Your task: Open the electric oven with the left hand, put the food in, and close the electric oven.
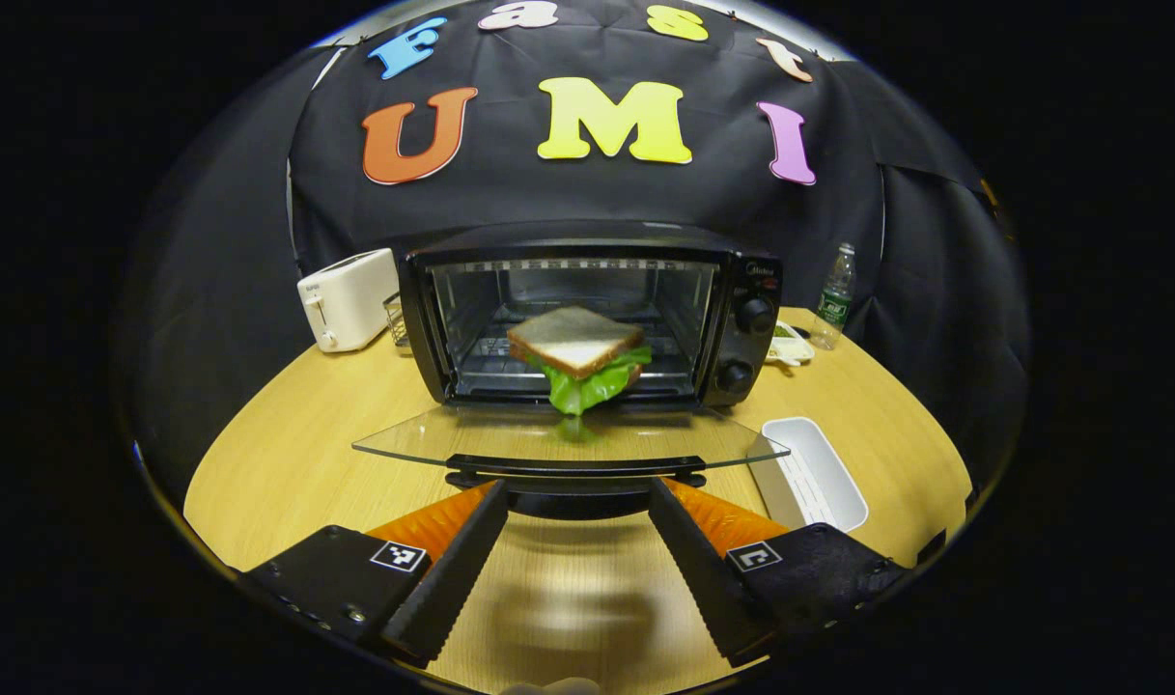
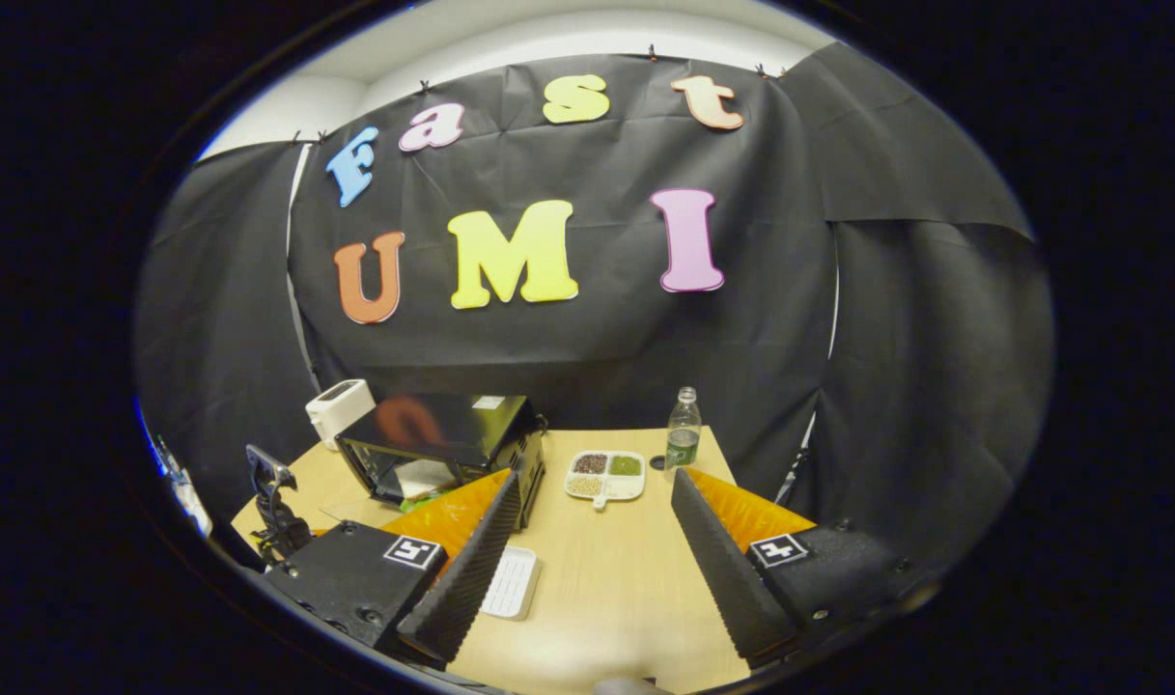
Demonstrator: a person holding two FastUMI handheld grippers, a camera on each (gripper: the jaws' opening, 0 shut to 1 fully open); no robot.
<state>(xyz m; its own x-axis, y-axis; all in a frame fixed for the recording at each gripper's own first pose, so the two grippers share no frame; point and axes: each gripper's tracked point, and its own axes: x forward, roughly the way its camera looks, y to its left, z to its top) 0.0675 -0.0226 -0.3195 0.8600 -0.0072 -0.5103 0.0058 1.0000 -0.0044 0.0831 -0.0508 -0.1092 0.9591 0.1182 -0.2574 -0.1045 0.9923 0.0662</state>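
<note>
Electric oven (image 1: 587, 319) at the centre of the left gripper view, standing on a round wooden desk (image 1: 288, 454), mouth facing the camera. Glass door (image 1: 568, 439) swung fully down and lying flat, handle (image 1: 575, 471) at the near edge, just beyond the tips of the left tongs (image 1: 575, 502). Left tongs released, spread wide to either side of the handle, gripping nothing. Sandwich (image 1: 579, 355) with white bread and a green lettuce leaf resting on the rack inside the oven, leaf hanging out toward 6 o'clock over the door hinge. Long axis of the sandwich running roughly 9 to 3 o'clock, one corner turned toward the camera.

Right tongs (image 2: 595, 526) also released and empty, held well back and high above the desk, with the oven at 10 o'clock.

Judged progress: door opened and food placed, closing alone left. Likely next need: lifting the door by its handle, minding the overhanging leaf.

White toaster at 10 o'clock (image 1: 348, 297), water bottle at 2 o'clock (image 1: 835, 294), white tray at 4 o'clock (image 1: 807, 471).
</note>
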